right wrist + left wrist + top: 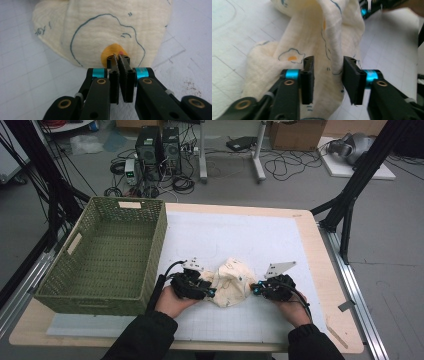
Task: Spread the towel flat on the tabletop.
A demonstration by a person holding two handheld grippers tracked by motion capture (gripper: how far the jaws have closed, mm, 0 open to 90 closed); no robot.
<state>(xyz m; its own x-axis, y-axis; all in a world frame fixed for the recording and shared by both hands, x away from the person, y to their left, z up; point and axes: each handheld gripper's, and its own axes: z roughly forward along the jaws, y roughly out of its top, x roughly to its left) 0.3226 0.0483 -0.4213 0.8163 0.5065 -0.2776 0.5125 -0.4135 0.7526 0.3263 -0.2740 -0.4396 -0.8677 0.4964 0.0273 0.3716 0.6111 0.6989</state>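
A cream cloth (230, 282) lies bunched in a soft mound on the white gridded mat (260, 240), near the front edge of the light wooden table (327, 270), between the person's two hands. The fabric is crinkled, gauzy cotton printed with fried eggs: thin blue wavy outlines around orange yolks.

The left gripper (210, 292) sits at the cloth's left side. In the left gripper view (328, 80), its flat black rectangular jaws stand apart with a raised fold of cloth between them; the fold brushes the right-hand jaw, but nothing is squeezed.

The right gripper (253, 289) meets the cloth's right edge. In the right gripper view (118, 62), its jaws are pressed together, pinching the hem right at an orange yolk. Turquoise metal collars ring both grippers behind the pads.

The high view adds what the close views miss: a deep green woven basket (75, 265), rectangular with slotted handles, standing on the table's left side just beside the left hand, and black sleeves at the bottom.
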